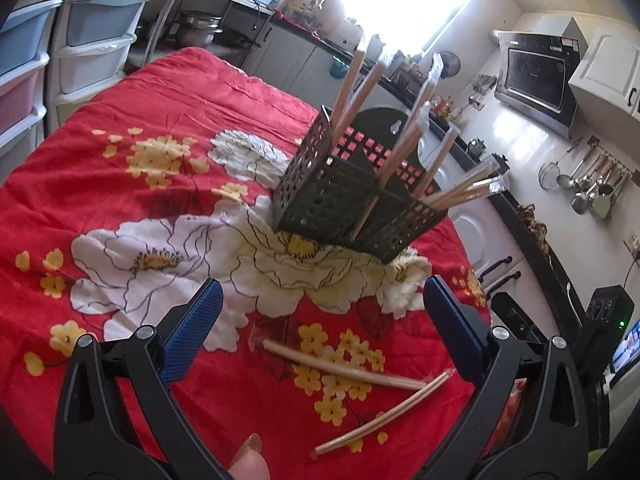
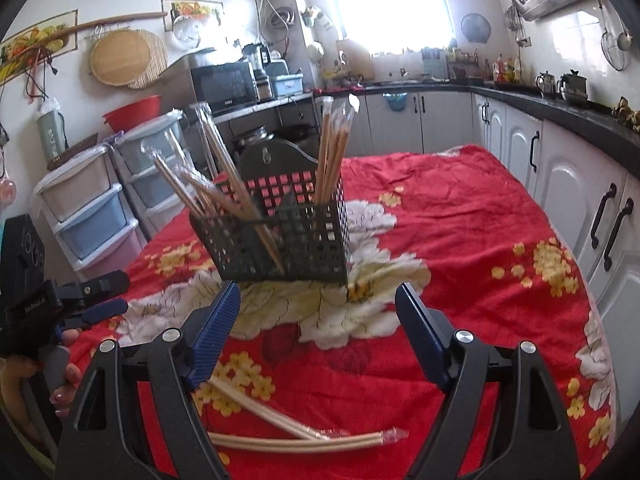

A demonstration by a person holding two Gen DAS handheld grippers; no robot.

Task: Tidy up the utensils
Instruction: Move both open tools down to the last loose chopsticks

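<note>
Left gripper [image 1: 322, 312]: jaws wide apart, holding nothing, above the red floral cloth [image 1: 168, 92]; right gripper [image 2: 318, 320]: likewise spread and empty. Loose chopsticks: two wrapped pairs [image 1: 360, 390] crossed on the cloth, near both grippers, touching neither. Caddy [image 1: 340, 200]: black, perforated, standing mid-cloth beyond the loose pairs; wrapped chopsticks [image 2: 332, 148] upright and leaning in its compartments.

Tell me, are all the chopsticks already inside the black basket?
No, two wrapped chopstick pairs lie on the red cloth before the basket.
</note>
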